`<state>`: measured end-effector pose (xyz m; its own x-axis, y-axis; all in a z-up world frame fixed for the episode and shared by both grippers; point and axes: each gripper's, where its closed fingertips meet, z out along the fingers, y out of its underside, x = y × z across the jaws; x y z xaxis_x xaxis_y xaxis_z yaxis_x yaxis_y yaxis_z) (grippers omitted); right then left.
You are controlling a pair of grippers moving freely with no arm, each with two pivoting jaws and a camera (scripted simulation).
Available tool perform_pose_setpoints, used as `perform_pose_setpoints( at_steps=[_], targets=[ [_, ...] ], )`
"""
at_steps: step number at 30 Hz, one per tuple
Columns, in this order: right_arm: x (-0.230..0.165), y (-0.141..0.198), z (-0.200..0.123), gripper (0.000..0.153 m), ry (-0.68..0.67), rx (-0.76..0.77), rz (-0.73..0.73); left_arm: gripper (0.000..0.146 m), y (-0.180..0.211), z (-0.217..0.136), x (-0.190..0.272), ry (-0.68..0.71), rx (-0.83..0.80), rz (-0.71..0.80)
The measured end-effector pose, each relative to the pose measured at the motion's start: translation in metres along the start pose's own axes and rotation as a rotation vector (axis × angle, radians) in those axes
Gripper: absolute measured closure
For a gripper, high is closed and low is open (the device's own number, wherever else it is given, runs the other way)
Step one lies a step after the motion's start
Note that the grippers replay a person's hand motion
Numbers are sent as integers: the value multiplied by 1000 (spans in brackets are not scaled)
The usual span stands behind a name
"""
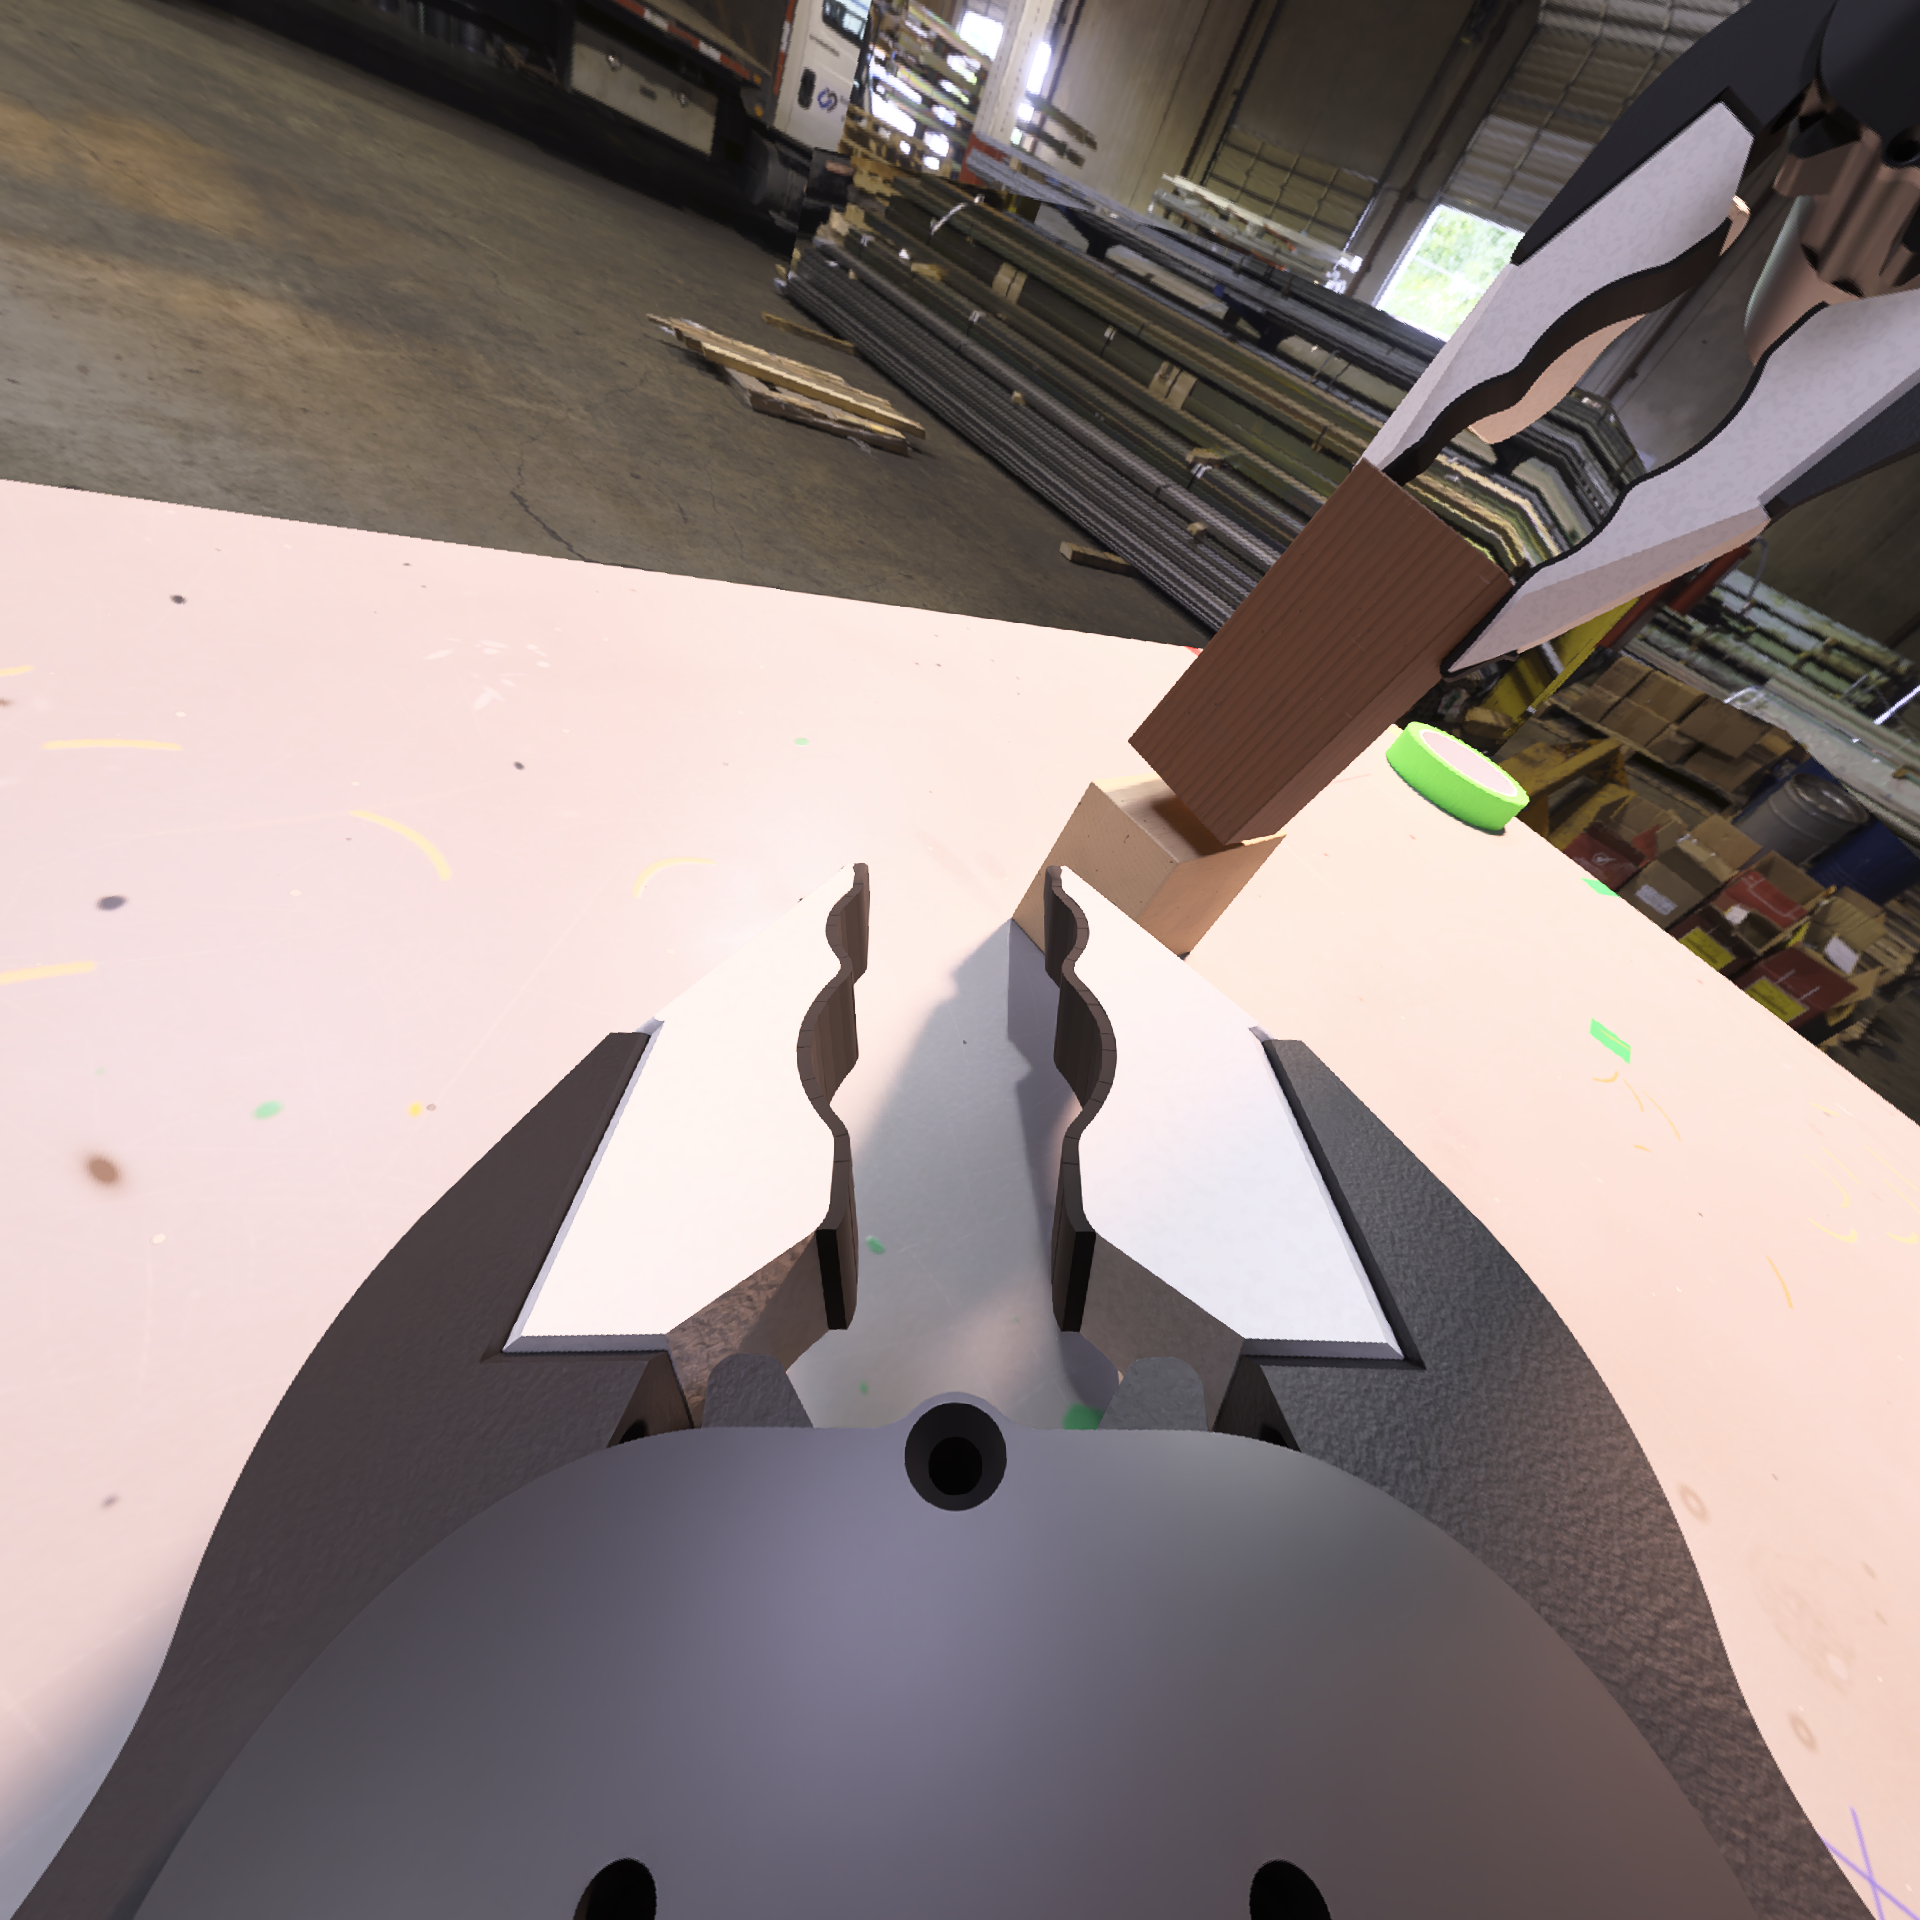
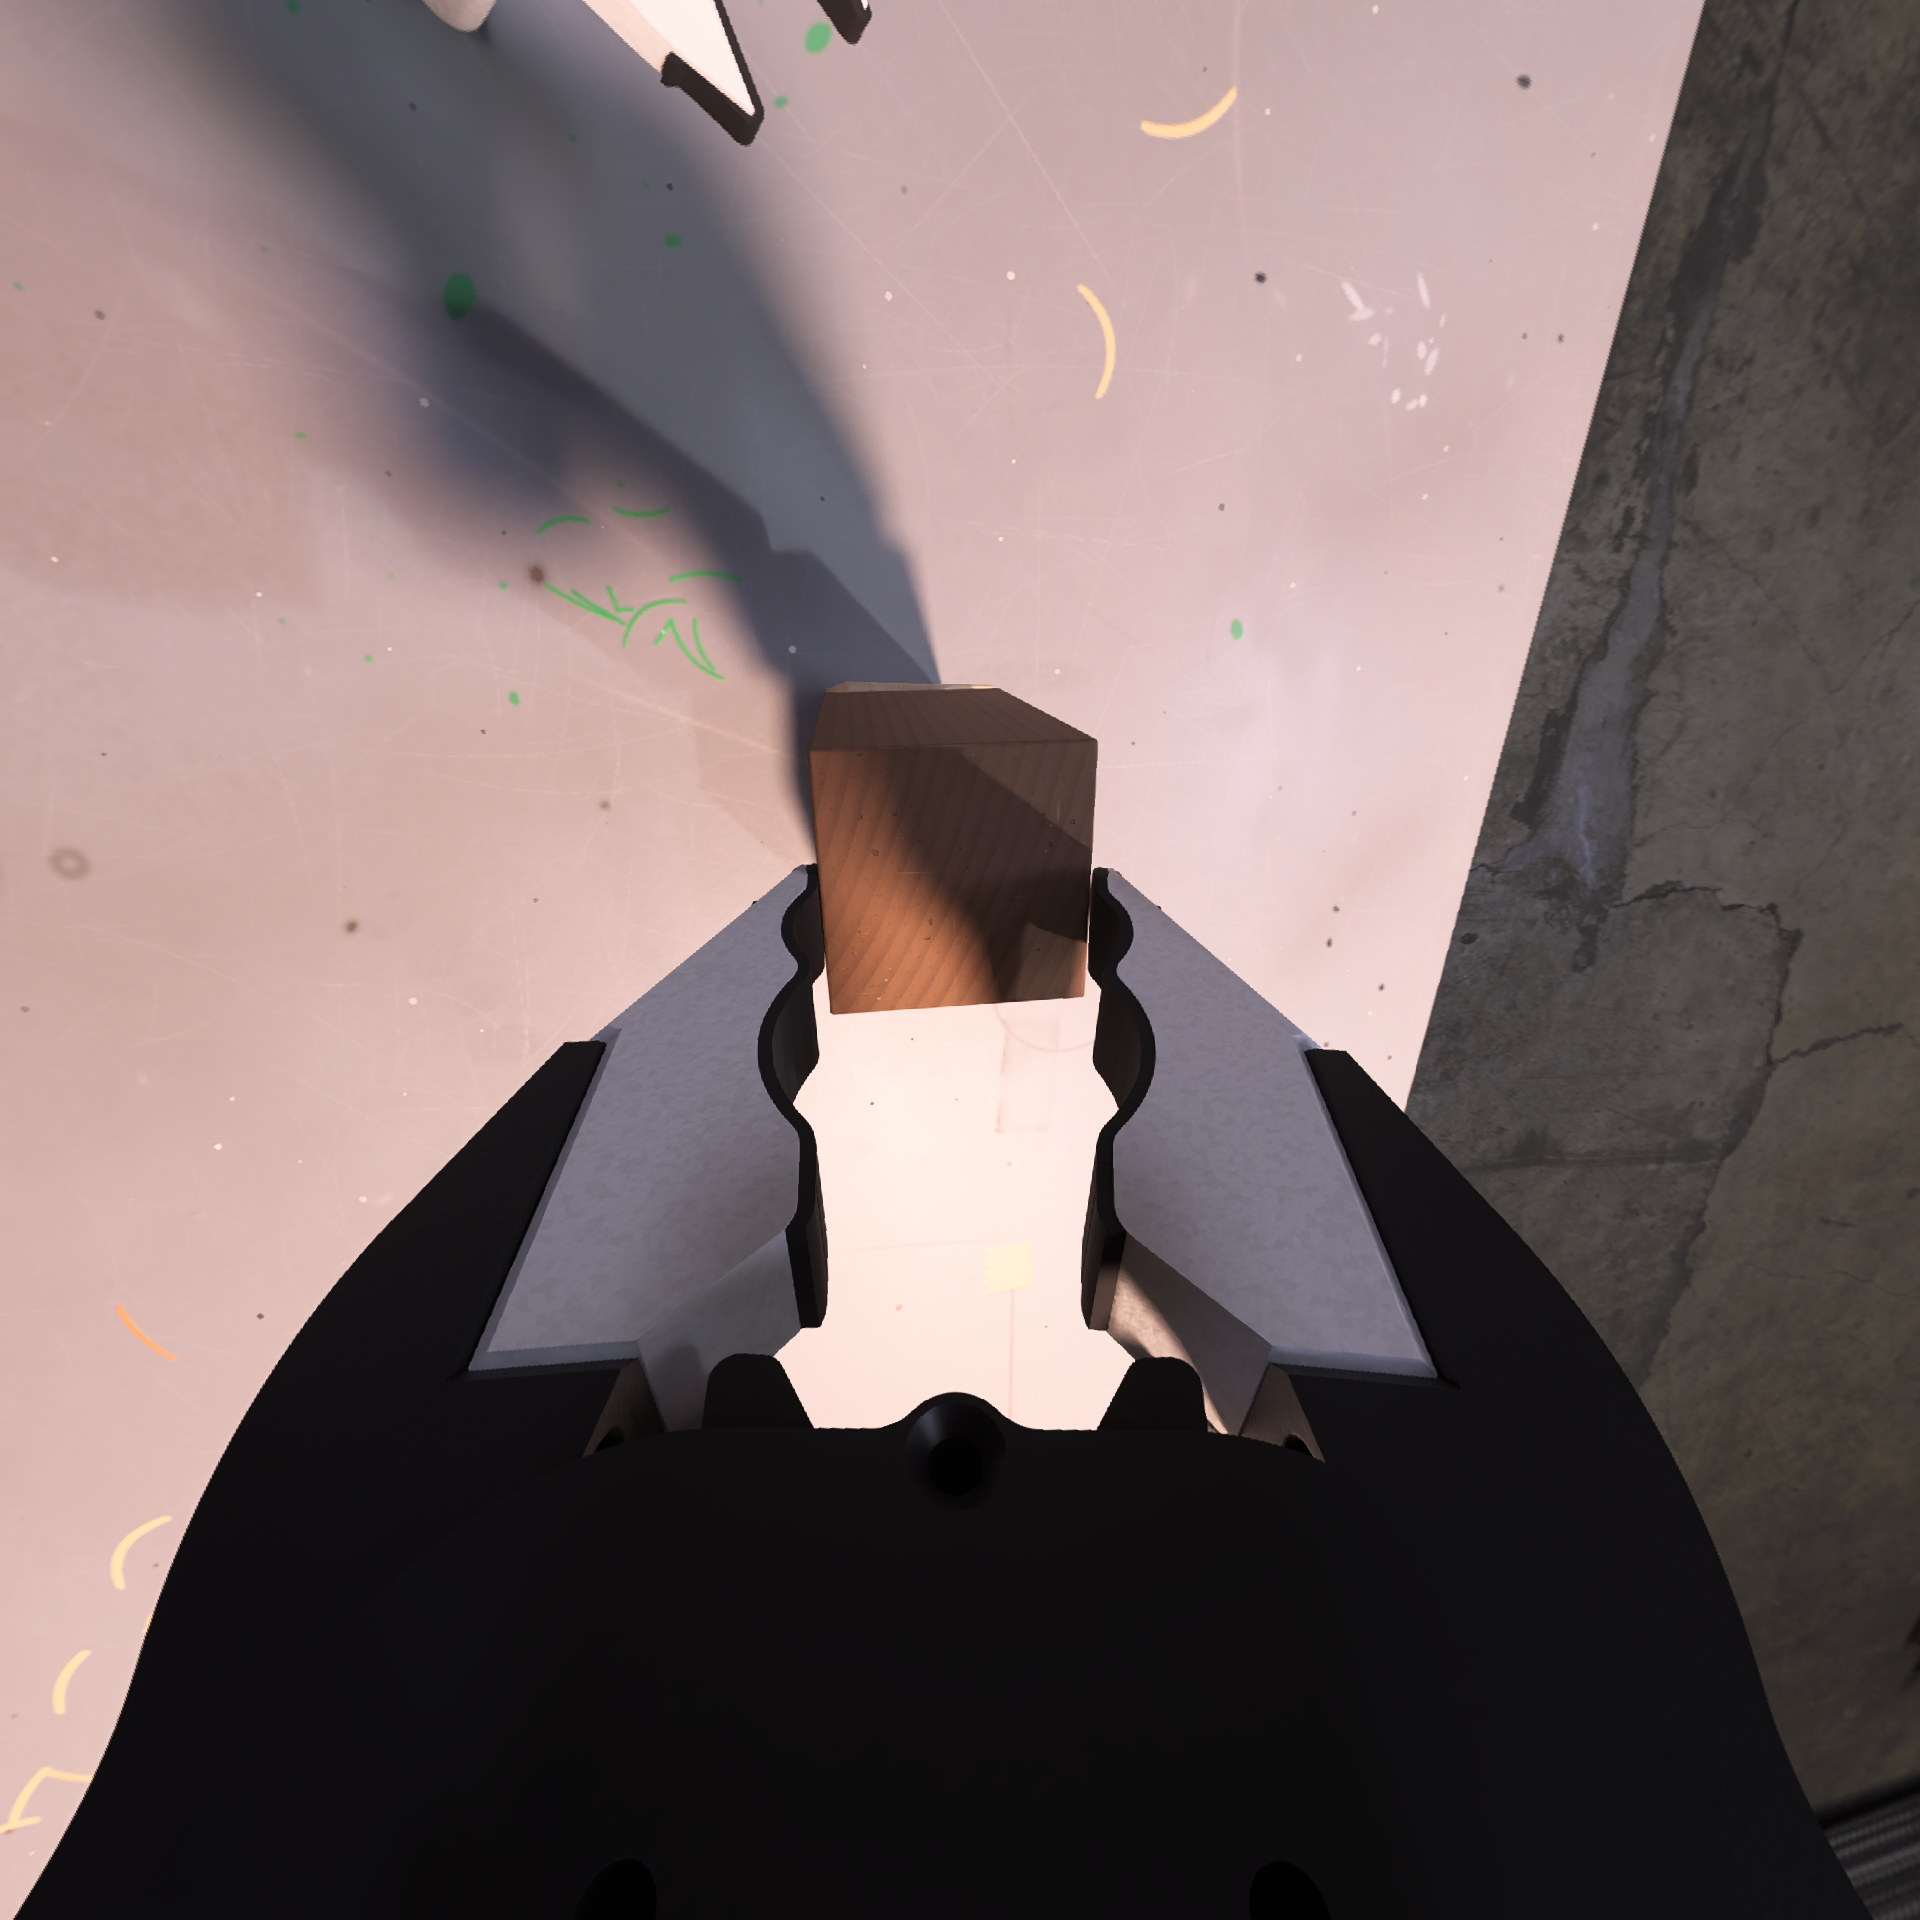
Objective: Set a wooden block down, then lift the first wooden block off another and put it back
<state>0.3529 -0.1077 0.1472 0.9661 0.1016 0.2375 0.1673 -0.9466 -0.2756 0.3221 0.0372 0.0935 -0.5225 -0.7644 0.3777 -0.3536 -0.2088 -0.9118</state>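
A dark brown wooden block point(image 1: 1320, 665) is tilted in my right gripper point(image 1: 1439, 566), which comes down from the upper right and is shut on the block's upper end. The block's lower corner is at the top of a pale wooden block point(image 1: 1127, 873) standing on the table; I cannot tell whether they touch. In the right wrist view the dark block point(image 2: 951, 852) sits between my right gripper's point(image 2: 951, 904) fingertips and hides the pale block. My left gripper point(image 1: 956, 894) is open and empty, low over the table, just short and left of the pale block.
A green tape roll point(image 1: 1460, 774) lies on the pinkish table point(image 1: 416, 831) beyond the blocks, near the far right edge. The table edge and concrete floor point(image 2: 1714, 831) run down the right. The left gripper's fingertips point(image 2: 717, 73) show at the top of the right wrist view.
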Motion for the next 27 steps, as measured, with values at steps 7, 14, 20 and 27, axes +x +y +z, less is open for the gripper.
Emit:
perform_pose_setpoints(
  at_steps=[7,14,20,27],
  targets=[
    [2,6,2,101,-4,-25,22,112,0,-1,1,9,-3,-9],
    [3,8,5,101,-9,-29,20,112,1,-1,1,9,-5,-12],
    [1,7,6,101,-10,-35,12,112,2,0,2,7,-16,4],
    [2,6,7,101,-12,-42,8,111,2,0,3,8,-17,1]
  ],
)
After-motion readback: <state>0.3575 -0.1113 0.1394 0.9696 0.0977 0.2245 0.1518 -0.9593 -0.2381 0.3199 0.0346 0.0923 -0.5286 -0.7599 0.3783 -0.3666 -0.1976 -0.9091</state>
